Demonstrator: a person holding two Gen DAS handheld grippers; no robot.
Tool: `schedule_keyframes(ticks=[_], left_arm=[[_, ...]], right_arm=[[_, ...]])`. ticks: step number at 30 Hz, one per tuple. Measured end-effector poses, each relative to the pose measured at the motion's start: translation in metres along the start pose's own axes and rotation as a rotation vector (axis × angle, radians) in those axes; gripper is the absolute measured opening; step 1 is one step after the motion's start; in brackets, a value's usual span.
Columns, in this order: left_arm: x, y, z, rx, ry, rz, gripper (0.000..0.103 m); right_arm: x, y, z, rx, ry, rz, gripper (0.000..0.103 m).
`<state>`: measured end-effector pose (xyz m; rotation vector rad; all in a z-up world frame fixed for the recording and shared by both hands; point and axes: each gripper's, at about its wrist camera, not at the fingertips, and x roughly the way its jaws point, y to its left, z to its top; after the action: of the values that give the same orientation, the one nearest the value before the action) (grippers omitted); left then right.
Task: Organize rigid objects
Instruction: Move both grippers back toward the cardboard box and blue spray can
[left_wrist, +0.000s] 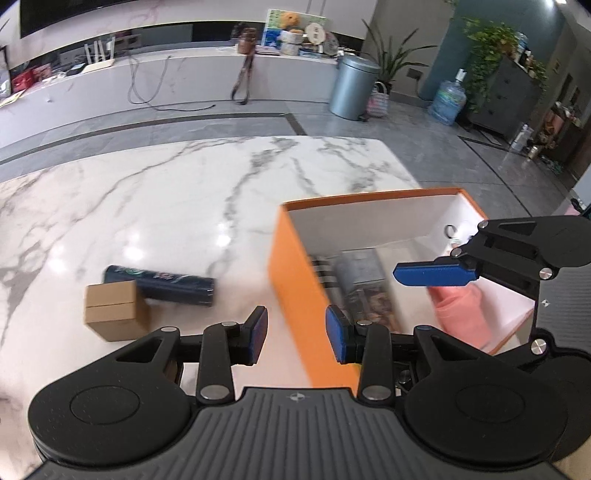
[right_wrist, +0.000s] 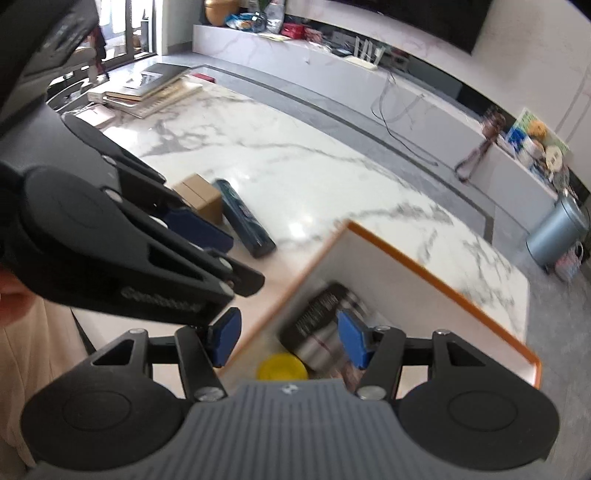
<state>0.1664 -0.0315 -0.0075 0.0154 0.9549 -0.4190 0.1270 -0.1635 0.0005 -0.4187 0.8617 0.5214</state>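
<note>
Both grippers hang spread wide and empty: left gripper (left_wrist: 296, 334) beside the orange box (left_wrist: 295, 280), right gripper (right_wrist: 290, 341) over what looks like a blurred can (right_wrist: 321, 325) inside.

Little can be read. The left tool (right_wrist: 207, 236), seen from the right wrist view, bears embossed lettering along its black arm, blurred past reading. A dark can (right_wrist: 325, 328) lying in the orange box (right_wrist: 443, 280) carries white print, smeared by motion. The dark tube (left_wrist: 162, 282) on the surface (left_wrist: 166, 192) shows coloured marks, not legible.
</note>
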Motion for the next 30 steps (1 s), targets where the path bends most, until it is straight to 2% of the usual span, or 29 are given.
schedule_keyframes(ticks=[6, 12, 17, 22, 24, 28, 30], left_arm=[[-0.006, 0.036, -0.004, -0.026, 0.014, 0.033, 0.039], [-0.006, 0.078, -0.008, -0.100, 0.015, 0.086, 0.038], [0.000, 0.106, -0.010, -0.121, -0.009, 0.166, 0.038], [0.013, 0.128, -0.011, -0.148, -0.022, 0.249, 0.058], [0.022, 0.133, -0.010, -0.156, -0.016, 0.260, 0.070], [0.034, 0.133, -0.010, -0.130, -0.006, 0.279, 0.077], [0.040, 0.132, -0.011, -0.117, 0.000, 0.285, 0.084]], right_arm=[[0.018, 0.032, 0.026, -0.067, -0.007, 0.058, 0.058], [0.049, 0.051, 0.043, -0.117, 0.029, 0.076, 0.047], [0.075, 0.061, 0.051, -0.142, 0.065, 0.083, 0.046], [0.098, 0.063, 0.060, -0.143, 0.092, 0.079, 0.046], [0.108, 0.063, 0.064, -0.145, 0.103, 0.077, 0.046], [0.127, 0.063, 0.069, -0.148, 0.123, 0.077, 0.046], [0.136, 0.062, 0.071, -0.150, 0.133, 0.075, 0.046]])
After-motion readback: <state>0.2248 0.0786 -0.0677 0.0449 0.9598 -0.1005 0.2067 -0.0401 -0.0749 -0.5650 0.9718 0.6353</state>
